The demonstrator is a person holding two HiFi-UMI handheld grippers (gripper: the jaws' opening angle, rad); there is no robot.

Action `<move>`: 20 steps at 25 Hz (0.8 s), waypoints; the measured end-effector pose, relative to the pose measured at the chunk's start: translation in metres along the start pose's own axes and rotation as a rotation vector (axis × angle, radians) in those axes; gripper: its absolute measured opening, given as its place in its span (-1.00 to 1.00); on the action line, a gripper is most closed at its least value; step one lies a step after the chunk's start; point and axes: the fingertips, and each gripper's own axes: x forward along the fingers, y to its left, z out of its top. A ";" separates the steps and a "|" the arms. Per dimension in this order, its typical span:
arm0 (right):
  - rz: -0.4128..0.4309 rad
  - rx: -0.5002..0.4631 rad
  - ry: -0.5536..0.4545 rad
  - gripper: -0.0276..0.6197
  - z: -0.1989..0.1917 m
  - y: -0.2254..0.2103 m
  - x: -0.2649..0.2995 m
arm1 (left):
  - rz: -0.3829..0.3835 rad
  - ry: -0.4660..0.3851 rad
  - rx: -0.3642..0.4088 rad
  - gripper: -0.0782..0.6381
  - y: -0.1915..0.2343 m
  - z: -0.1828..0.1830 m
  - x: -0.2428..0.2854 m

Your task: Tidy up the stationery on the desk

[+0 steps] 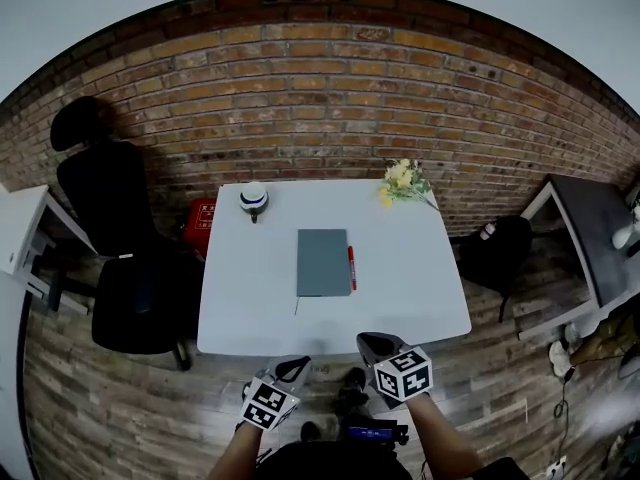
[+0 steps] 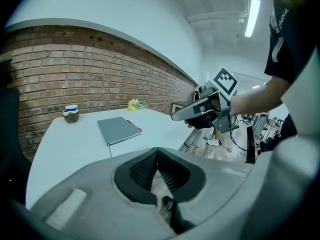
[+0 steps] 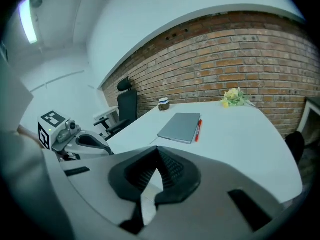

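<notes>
Left claw [image 1: 291, 369], right claw [image 1: 373, 344]: both clenched, empty, short of tabletop [image 1: 420, 288] near edge. Notebook [image 1: 323, 262] mid-tabletop, pen [image 1: 351, 268] touching its right side. Likely risks: claws arrive unopened, nudge pen, it rolls off; flat notebook gives no pinch edge, slides instead.

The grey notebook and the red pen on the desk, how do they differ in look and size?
The notebook is grey and broad; the pen is red and thin. The notebook is longer than the pen. Both lie flat on the white desk, side by side and parallel.
</notes>
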 end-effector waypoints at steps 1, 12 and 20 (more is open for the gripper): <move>-0.016 -0.017 -0.009 -0.89 0.002 0.007 -0.002 | 0.009 -0.005 0.021 -0.75 -0.001 -0.002 -0.006; -0.077 -0.079 -0.082 -0.89 0.005 0.061 -0.033 | 0.000 -0.116 -0.054 -0.75 -0.020 0.003 -0.046; -0.110 -0.063 -0.100 -0.89 -0.005 0.063 -0.047 | 0.010 -0.109 -0.053 -0.75 -0.029 -0.003 -0.056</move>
